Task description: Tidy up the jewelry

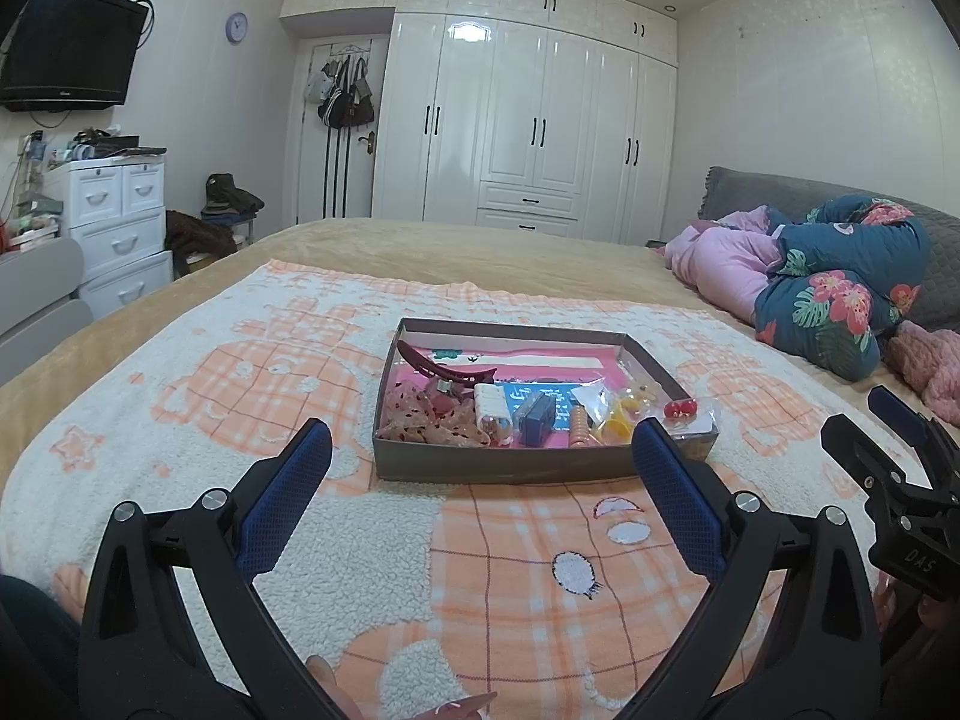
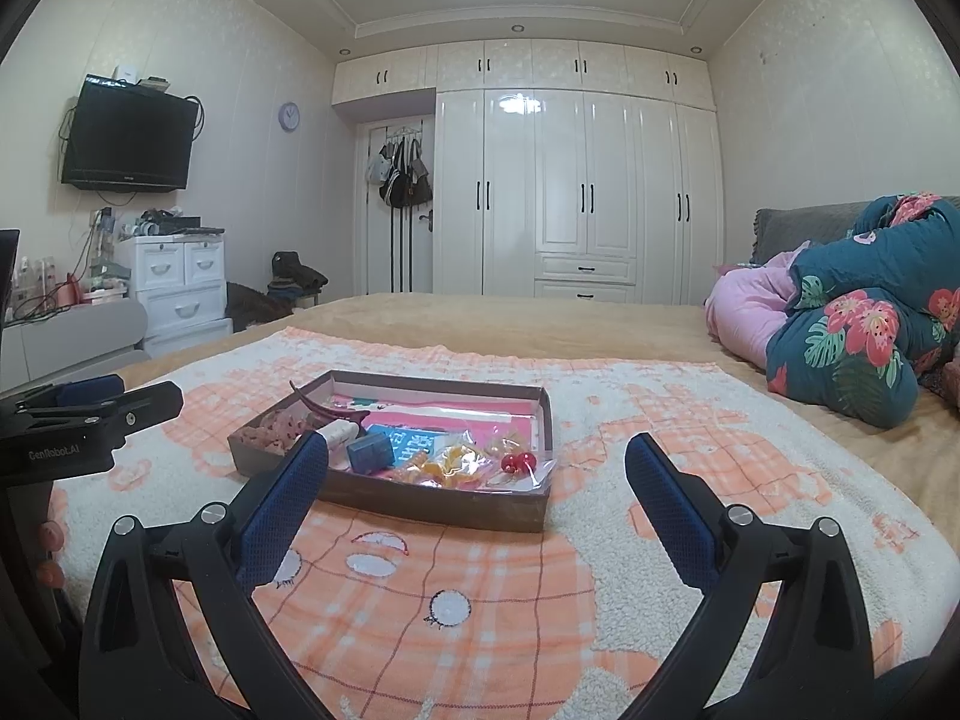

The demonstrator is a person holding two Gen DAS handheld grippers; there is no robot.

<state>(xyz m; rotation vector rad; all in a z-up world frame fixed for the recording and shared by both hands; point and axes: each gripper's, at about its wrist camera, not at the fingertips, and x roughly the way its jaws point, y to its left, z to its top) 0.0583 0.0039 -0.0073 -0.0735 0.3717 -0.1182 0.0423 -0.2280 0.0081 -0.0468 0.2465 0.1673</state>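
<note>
A shallow brown cardboard box [image 1: 480,468] sits on an orange-and-white blanket [image 1: 180,420] on the bed; it also shows in the right wrist view [image 2: 432,507]. Inside lie a dark red hair claw [image 1: 444,367], a lacy scrunchie [image 1: 420,417], a small blue box [image 1: 537,417], yellow pieces in clear bags [image 1: 624,414] and red cherry beads [image 1: 681,408], also seen from the right [image 2: 517,461]. My left gripper [image 1: 480,450] is open and empty just before the box. My right gripper [image 2: 477,465] is open and empty, near the box's front right.
A folded floral quilt [image 1: 840,294] and pink bedding [image 1: 720,264] lie at the bed's right. White wardrobes [image 1: 540,120] fill the far wall. A white drawer unit [image 1: 114,222] and a wall TV [image 1: 66,48] stand at left.
</note>
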